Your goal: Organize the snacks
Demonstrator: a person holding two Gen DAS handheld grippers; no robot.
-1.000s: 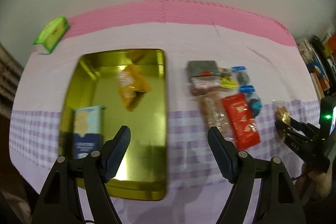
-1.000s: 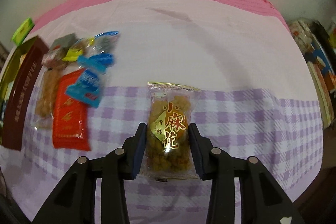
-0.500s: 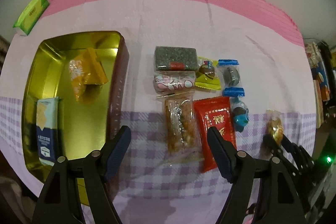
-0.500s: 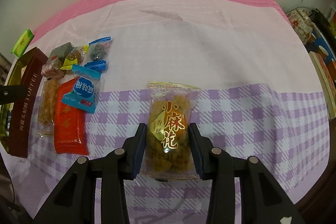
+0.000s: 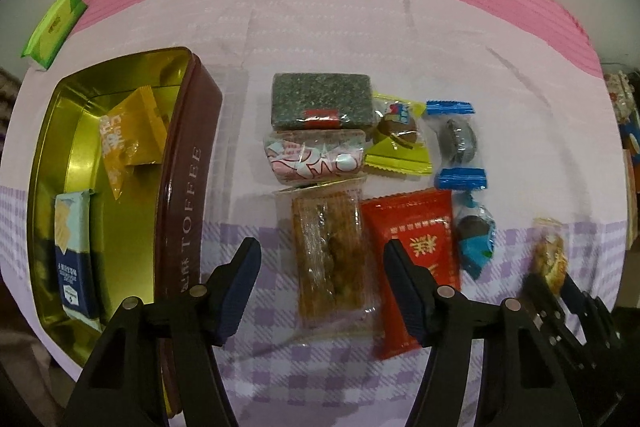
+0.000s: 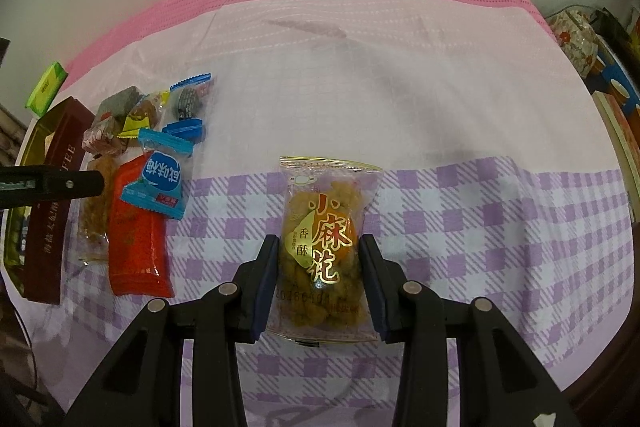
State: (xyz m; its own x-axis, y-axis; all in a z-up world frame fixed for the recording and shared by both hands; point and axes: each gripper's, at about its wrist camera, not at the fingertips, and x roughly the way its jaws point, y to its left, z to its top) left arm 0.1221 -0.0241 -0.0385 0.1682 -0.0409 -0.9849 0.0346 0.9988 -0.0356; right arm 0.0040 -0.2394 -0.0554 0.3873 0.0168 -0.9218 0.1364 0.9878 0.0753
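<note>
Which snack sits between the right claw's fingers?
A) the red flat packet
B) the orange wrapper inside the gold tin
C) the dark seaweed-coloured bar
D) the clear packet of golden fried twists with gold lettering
D: in the right wrist view, the right claw has its fingers on either side of the clear packet of golden fried twists with gold lettering, apart from the pile of other snacks.

Dim warm indoor light, sharp focus, heavy fisheye edge warping.
</note>
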